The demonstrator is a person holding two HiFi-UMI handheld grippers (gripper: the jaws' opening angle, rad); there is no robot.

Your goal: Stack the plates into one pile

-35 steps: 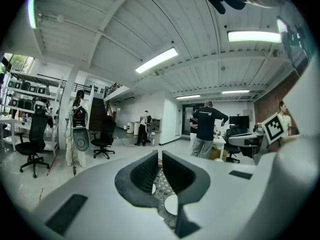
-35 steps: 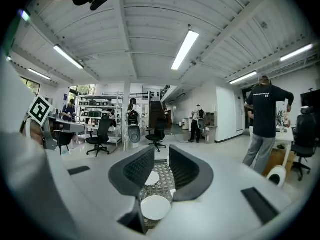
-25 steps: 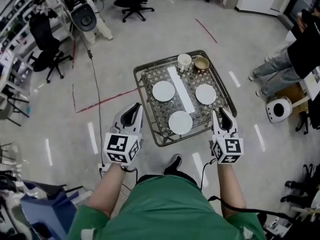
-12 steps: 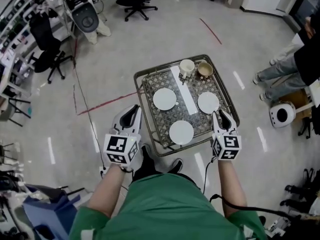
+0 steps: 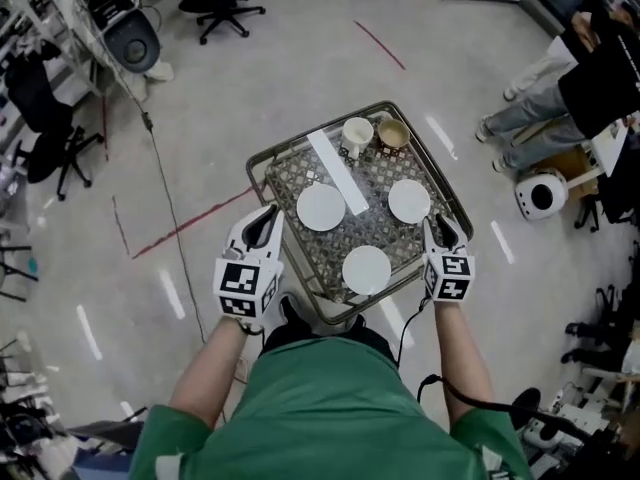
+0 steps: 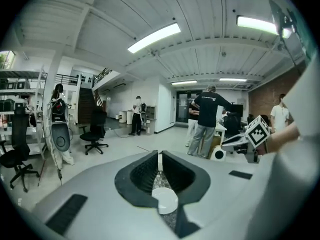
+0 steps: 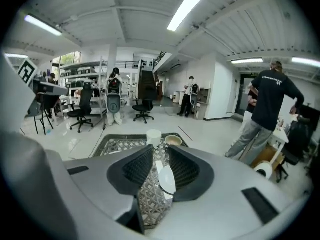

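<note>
Three white plates lie apart on a patterned metal tray (image 5: 440, 190): a left plate (image 5: 321, 207), a right plate (image 5: 409, 201) and a near plate (image 5: 366, 270). My left gripper (image 5: 263, 226) hovers at the tray's left edge with its jaws a narrow slit apart and nothing in them. In the left gripper view (image 6: 160, 156) a plate (image 6: 165, 200) shows beyond the gap. My right gripper (image 5: 437, 230) sits over the tray's right near rim, its jaws opening slightly and empty. In the right gripper view (image 7: 160, 148) a plate (image 7: 167, 179) lies ahead on the tray.
A white cup (image 5: 357, 133), a tan bowl (image 5: 393, 134) and a white strip (image 5: 337, 172) occupy the tray's far part. People stand at the right (image 5: 560, 78) beside a round white device (image 5: 541, 195). Office chairs (image 5: 215, 3) and a floor cable (image 5: 175, 238) are at the left.
Both grippers have come lower and closer to the tray, now flanking its near corners. The person has stepped up to the tray. The plates lie where they were.
</note>
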